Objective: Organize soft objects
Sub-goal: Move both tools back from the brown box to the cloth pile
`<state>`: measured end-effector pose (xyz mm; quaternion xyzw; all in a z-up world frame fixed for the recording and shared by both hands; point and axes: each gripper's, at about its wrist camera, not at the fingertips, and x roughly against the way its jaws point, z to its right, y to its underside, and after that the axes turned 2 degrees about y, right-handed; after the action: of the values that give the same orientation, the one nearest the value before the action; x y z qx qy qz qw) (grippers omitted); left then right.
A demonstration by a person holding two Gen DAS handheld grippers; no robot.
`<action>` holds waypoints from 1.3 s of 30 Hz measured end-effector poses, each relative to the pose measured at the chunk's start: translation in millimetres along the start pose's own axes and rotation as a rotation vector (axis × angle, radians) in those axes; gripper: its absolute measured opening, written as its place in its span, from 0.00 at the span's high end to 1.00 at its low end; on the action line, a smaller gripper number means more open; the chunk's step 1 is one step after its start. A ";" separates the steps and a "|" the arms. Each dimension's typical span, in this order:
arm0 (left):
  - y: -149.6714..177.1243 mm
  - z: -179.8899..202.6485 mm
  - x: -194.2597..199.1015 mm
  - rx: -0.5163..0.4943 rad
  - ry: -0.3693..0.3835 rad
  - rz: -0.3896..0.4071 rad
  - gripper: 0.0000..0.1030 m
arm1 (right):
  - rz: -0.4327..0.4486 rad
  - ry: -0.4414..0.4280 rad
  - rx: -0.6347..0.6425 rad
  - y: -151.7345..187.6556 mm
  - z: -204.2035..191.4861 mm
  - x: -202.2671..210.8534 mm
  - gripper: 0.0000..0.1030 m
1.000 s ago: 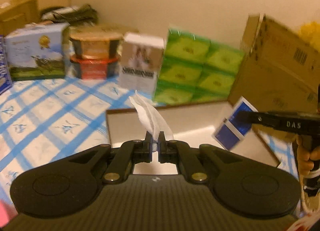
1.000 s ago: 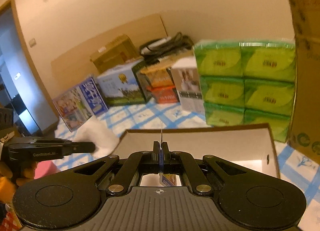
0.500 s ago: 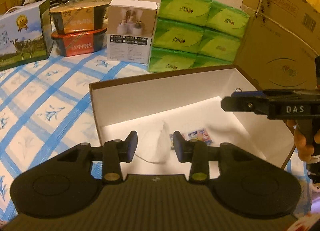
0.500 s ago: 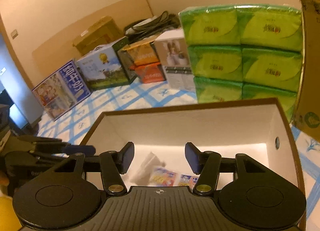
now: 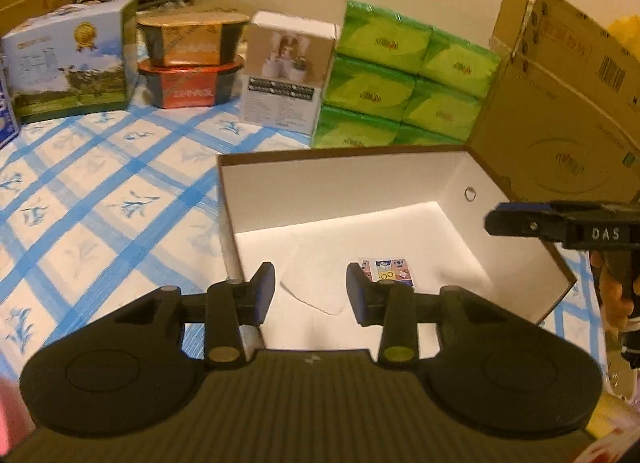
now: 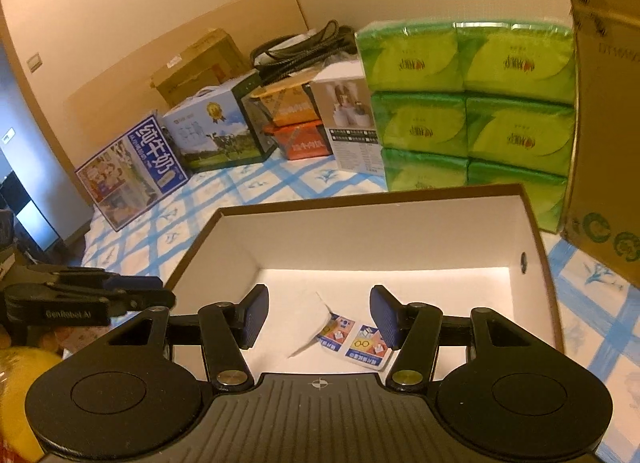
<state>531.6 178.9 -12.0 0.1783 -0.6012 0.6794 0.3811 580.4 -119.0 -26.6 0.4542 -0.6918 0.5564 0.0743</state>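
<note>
A blue-checked cloth (image 5: 100,199) covers the surface, and on it stands an open white-lined box (image 5: 460,183) with a brown rim. Behind the box a stack of green tissue packs (image 5: 400,79) rises against the wall, with a large brown carton (image 5: 560,123) touching the box's far right corner. Further left along the wall stand a white product box (image 5: 286,75), two stacked food tubs (image 5: 190,59) and a milk carton (image 5: 68,63) printed with a cow and meadow.

The left gripper (image 5: 310,295) hovers over the near edge of the box, its fingers spread wide with nothing between them. The right gripper (image 6: 316,317) hangs over the same box from the near side, fingers likewise wide apart and empty; in the left view it shows at the right edge, above the box's right wall.

On the white floor of the box lies a flat white tissue (image 5: 316,283), seen in the gap between the left gripper's fingers and below them, apart from both pads. Just beside it to the right lies a small printed packet (image 5: 386,271), close by the left gripper's right finger in that view. From the right wrist the tissue (image 6: 304,323) and the packet (image 6: 356,339) touch or slightly overlap, both lying beneath the open fingers.
</note>
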 end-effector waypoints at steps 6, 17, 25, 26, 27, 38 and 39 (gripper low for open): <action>11.6 -2.2 54.4 0.045 -0.045 0.045 0.66 | 0.028 -0.006 0.014 4.7 -9.4 40.5 0.45; 76.1 27.9 169.5 0.111 -0.101 0.106 0.66 | 0.082 -0.047 0.012 38.8 -27.4 139.9 0.45; 144.6 74.0 234.3 0.155 -0.093 0.125 0.66 | 0.122 -0.078 0.031 91.9 -55.5 213.1 0.45; 152.5 80.2 240.3 0.161 -0.088 0.127 0.66 | 0.119 -0.085 0.038 99.0 -60.1 220.2 0.45; 161.3 87.1 246.5 0.167 -0.085 0.131 0.66 | 0.118 -0.087 0.051 107.5 -64.9 227.8 0.45; 246.6 154.6 284.1 0.138 -0.149 0.171 0.66 | 0.110 -0.079 0.074 204.4 -88.0 281.3 0.45; 253.4 159.1 283.6 0.139 -0.150 0.167 0.66 | 0.103 -0.077 0.067 213.3 -88.1 283.4 0.45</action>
<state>128.5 116.8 48.1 0.2039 -0.5923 0.7335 0.2638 229.9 -206.7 28.5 0.4412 -0.6976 0.5646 0.0034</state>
